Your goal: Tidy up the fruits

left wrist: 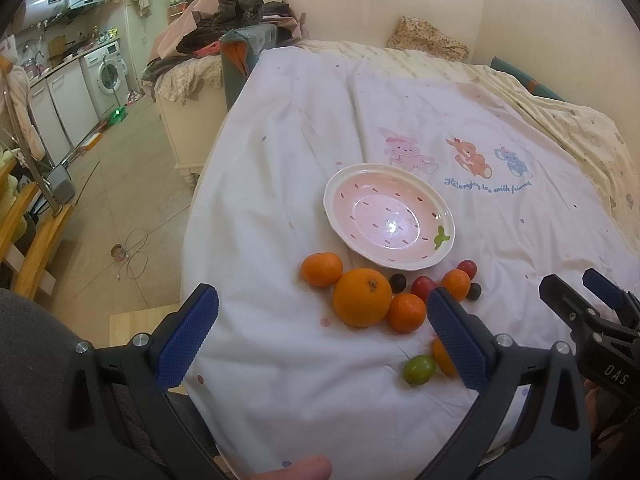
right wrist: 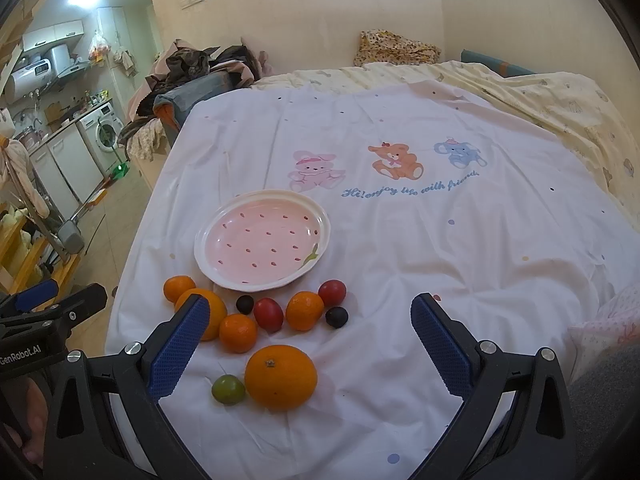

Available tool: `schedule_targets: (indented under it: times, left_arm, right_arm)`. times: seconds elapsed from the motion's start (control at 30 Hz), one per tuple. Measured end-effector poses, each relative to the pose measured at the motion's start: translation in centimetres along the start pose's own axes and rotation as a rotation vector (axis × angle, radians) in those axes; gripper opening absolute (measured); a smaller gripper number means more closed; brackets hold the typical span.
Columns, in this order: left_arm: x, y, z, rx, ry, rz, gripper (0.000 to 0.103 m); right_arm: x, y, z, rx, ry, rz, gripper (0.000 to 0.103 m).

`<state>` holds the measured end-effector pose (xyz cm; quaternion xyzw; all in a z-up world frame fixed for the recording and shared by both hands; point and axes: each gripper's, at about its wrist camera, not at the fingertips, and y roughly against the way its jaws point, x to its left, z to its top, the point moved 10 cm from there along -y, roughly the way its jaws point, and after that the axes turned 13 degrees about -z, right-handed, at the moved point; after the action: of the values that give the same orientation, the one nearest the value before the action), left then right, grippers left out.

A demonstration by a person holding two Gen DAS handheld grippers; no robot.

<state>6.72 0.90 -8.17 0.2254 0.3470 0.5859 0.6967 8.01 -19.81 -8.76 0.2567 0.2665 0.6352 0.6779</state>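
Observation:
A pink strawberry-patterned plate point(left wrist: 390, 216) point(right wrist: 262, 238) sits empty on the white bed cover. In front of it lie loose fruits: a big orange point(left wrist: 362, 297) point(right wrist: 204, 314), another big orange point(right wrist: 281, 377) half hidden by my left finger point(left wrist: 442, 356), several small tangerines point(left wrist: 322, 269) point(right wrist: 305, 311), red plums point(left wrist: 423, 286) point(right wrist: 268, 313), dark plums point(left wrist: 398, 283) point(right wrist: 336, 317) and a green plum point(left wrist: 419, 369) point(right wrist: 228, 389). My left gripper point(left wrist: 324, 336) is open and empty just before the fruits. My right gripper point(right wrist: 308, 344) is open and empty above the near orange; it also shows in the left wrist view point(left wrist: 580, 288).
The white cover point(right wrist: 400, 240) with cartoon animals spreads over the bed, with a yellow quilt point(right wrist: 560, 100) at the far right. The bed's left edge drops to the floor point(left wrist: 120, 200). A chair piled with clothes point(left wrist: 224, 40) stands behind, and a kitchen with a washing machine point(left wrist: 106, 72) at far left.

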Motion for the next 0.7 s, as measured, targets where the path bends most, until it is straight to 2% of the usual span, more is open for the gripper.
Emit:
schedule_targets:
  times: [0.7]
  left_arm:
    - [-0.14, 0.17, 0.05, -0.008, -0.012, 0.001, 0.103]
  right_arm:
    - [-0.01, 0.11, 0.1, -0.001, -0.01, 0.002, 0.103]
